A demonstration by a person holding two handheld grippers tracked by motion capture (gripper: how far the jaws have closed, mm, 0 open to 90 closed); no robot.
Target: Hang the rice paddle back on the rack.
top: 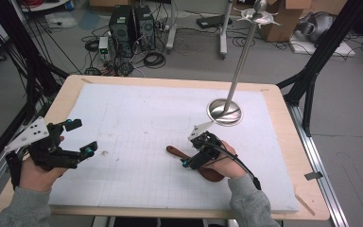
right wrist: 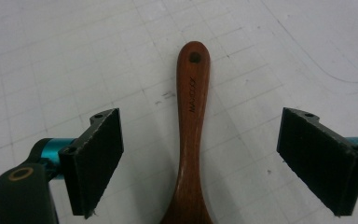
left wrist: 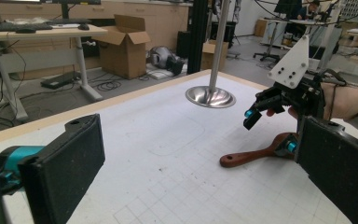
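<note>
Right gripper view puts the wooden spoon (right wrist: 192,135) squarely between your fingers (right wrist: 95,161) — its handle runs up the middle of the gap, hanging hole at the far end, with white mat showing on both sides of it. Your right gripper (right wrist: 200,163) is spread wide and grips nothing; neither pad touches the wood.

From the high view, the spoon (top: 179,153) lies flat on the counter (top: 137,123), right of centre and toward your side, its bowl tucked under your right hand (top: 222,161). Your left gripper (top: 78,139) hovers well apart near the left edge, fingers also wide open and empty.

Behind the spoon stands the metal stand (top: 224,111) (round base, tall pole) — near your right gripper (top: 194,153). The broad middle of the mat is open.
</note>
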